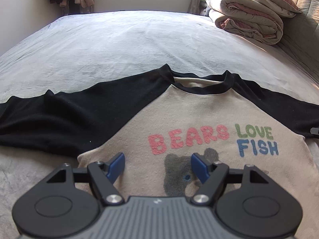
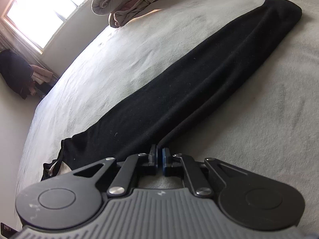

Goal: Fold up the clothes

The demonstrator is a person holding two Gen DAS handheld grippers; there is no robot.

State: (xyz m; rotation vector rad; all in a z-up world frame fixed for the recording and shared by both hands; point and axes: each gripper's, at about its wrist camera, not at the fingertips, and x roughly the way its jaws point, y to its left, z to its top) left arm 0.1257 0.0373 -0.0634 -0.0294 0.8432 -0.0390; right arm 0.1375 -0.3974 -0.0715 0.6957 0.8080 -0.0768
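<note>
Cream knit cloth shirt (image 1: pixel 199 115): matt, nubbly lettering, black matt cloth sleeves (image 2: pixel 179 83). Grey bed cover (image 1: pixel 119 45): soft, brushed cloth. Folded beige quilt (image 1: pixel 249 14): padded cloth. Left gripper (image 1: pixel 158 166), right gripper (image 2: pixel 159 160): matt black plastic, ribbed grey housing, shiny metal screws, blue smooth pads (image 1: pixel 117 166).

One shirt (image 1: pixel 199 115), two tools (image 1: pixel 157 166) (image 2: pixel 159 159), one folded duvet (image 1: pixel 245 14).

Daylight floods my views from a far window (image 2: pixel 39 14), blown out white; fisheye edges curve and darken.
</note>
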